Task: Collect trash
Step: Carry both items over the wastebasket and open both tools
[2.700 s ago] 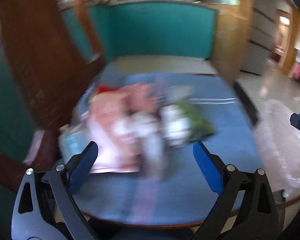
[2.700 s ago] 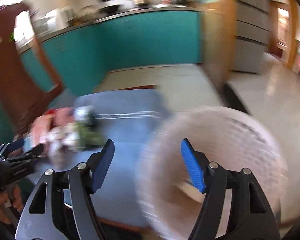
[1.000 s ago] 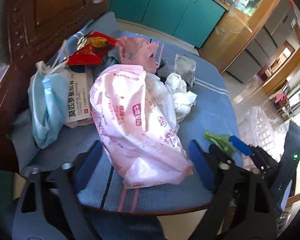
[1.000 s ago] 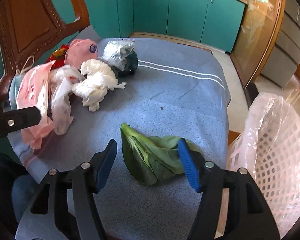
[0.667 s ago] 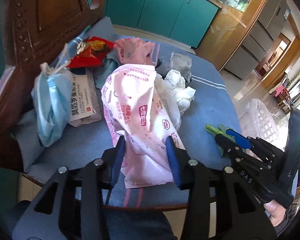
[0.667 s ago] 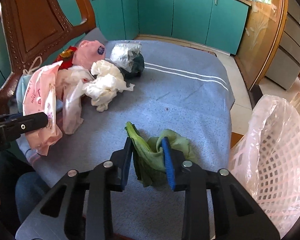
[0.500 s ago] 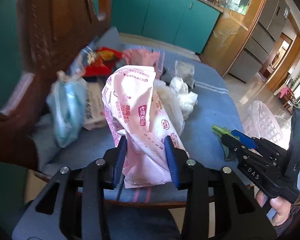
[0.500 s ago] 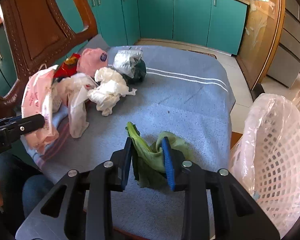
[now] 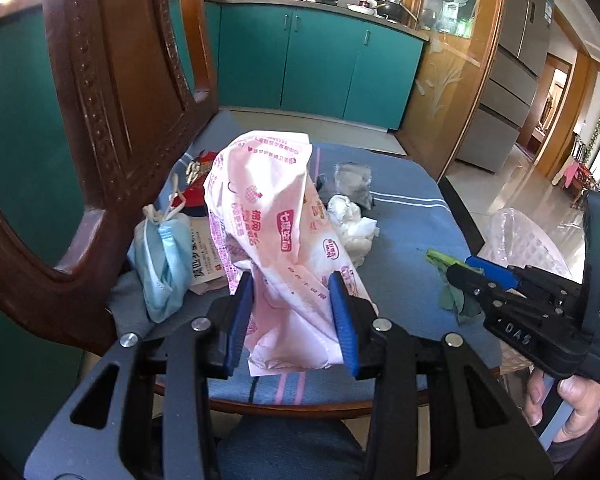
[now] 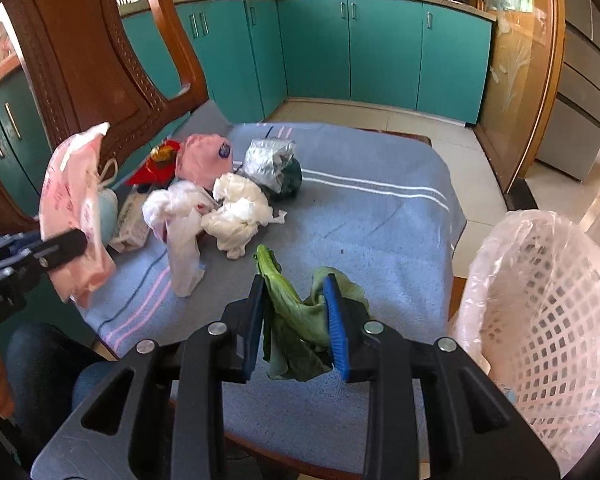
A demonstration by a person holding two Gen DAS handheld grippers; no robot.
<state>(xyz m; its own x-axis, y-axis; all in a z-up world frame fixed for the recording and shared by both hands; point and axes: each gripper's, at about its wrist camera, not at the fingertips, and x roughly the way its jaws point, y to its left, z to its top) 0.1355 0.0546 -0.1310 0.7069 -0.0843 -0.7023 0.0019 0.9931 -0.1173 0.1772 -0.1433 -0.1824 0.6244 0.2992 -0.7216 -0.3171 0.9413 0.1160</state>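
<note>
My left gripper (image 9: pixel 294 312) is shut on a pink printed plastic bag (image 9: pixel 276 224), held up above the blue cloth; the same bag (image 10: pixel 74 208) shows at the left of the right wrist view. My right gripper (image 10: pixel 296 320) is shut on a limp green vegetable leaf (image 10: pixel 296 316), lifted just off the cloth. From the left wrist view that leaf (image 9: pixel 450 280) hangs from the right gripper (image 9: pixel 460 268) at the right. A white mesh basket (image 10: pixel 552 320) lined with a clear bag stands to the right of the chair.
On the blue cloth (image 10: pixel 380 232) remain crumpled white tissues (image 10: pixel 236 216), a white plastic bag (image 10: pixel 180 232), a silver wrapper (image 10: pixel 268 160), a pink bag (image 10: pixel 204 156), a red wrapper (image 10: pixel 156 168), a blue face mask (image 9: pixel 162 260) and a paper leaflet (image 9: pixel 206 256). The carved wooden chair back (image 9: pixel 112 92) rises at the left.
Both grippers closed from open: the left on the pink bag, the right on the green leaf. Both then rose, lifting their loads off the cloth.
</note>
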